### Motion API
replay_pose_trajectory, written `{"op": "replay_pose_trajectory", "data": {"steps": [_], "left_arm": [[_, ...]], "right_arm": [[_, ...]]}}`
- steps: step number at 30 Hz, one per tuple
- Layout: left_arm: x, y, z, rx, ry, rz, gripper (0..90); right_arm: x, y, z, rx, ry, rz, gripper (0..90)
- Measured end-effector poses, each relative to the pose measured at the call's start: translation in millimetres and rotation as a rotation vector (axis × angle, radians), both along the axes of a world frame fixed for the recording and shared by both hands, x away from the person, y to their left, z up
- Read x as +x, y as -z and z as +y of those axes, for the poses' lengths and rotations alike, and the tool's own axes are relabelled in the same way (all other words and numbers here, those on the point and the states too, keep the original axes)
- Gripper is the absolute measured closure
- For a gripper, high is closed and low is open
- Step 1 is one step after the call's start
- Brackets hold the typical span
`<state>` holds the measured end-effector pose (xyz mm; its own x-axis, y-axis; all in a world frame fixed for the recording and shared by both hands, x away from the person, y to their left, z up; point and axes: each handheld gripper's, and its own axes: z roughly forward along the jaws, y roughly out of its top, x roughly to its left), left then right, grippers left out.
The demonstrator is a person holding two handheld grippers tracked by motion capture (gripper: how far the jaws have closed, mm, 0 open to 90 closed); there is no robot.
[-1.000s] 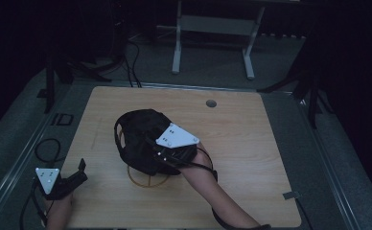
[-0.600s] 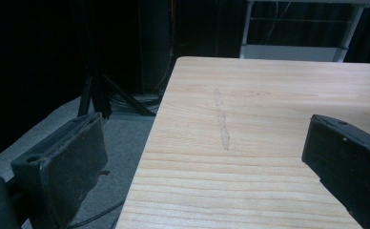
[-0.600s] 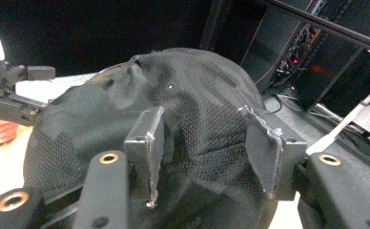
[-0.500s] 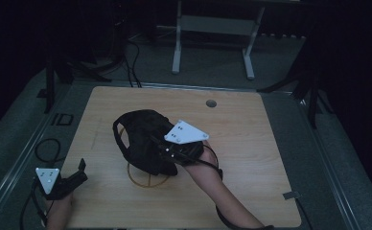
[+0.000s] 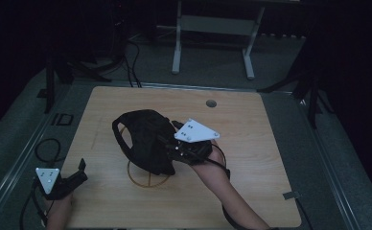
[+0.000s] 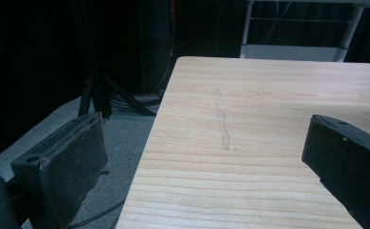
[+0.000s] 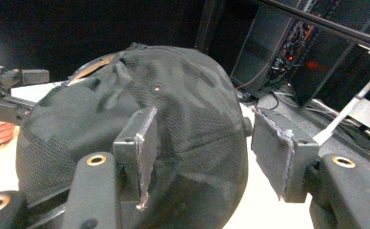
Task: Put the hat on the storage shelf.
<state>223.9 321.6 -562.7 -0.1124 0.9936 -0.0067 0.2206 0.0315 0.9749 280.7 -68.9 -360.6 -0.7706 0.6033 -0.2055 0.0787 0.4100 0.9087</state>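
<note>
A black mesh baseball cap (image 5: 145,141) sits near the middle of the light wooden table (image 5: 251,124), resting over a thin yellowish wire ring stand (image 5: 148,181) whose lower arc shows on the wood just in front of it. In the high view the cap's strap opening faces the left side of the table.

The right gripper (image 5: 186,151), carried by a forearm coming in from the bottom right, is right against the near-right side of the cap, with its grey three-cornered plate tilted above it. In the right gripper view, the right gripper (image 7: 204,162) has its jaws spread well apart. The left jaw pad lies in front of the cap's mesh crown (image 7: 173,119) and looks to be touching or almost touching it, while the right jaw stands clear of the fabric with pale table showing between. The jaws do not close on the cap, and nothing is clamped between them.

The left gripper (image 5: 71,178) rests at the near-left corner of the table, well apart from the cap, held by a hand (image 5: 57,211) at the bottom edge. In the left gripper view the left gripper (image 6: 207,162) is wide open and empty, with only bare wood grain and a faint scuff mark (image 6: 222,125) between its jaws.
</note>
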Motion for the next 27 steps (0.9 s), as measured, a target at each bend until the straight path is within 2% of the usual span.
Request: {"op": "replay_pose_trajectory", "data": {"steps": [8, 17, 21, 25, 27], "left_arm": [[0.0, 0.0, 0.0, 0.000, 0.000, 0.000, 1.8], [0.0, 0.1, -0.7, 0.003, -0.002, -0.002, 1.8], [0.1, 0.1, -0.7, 0.003, -0.003, -0.003, 1.8], [0.1, 0.1, -0.8, 0.004, -0.003, -0.003, 1.8], [0.1, 0.1, -0.8, 0.004, -0.003, -0.002, 1.8]], "right_arm": [[4.4, 0.3, -20.6, 0.028, 0.025, 0.019, 33.0], [17.6, 4.0, -59.8, 0.068, 0.113, 0.037, 23.1], [21.5, 9.3, -77.0, 0.055, 0.134, 0.039, 15.5], [24.5, 17.5, -96.1, 0.072, 0.163, 0.043, 14.0], [25.8, 22.7, -105.6, 0.064, 0.183, 0.046, 13.8]]}}
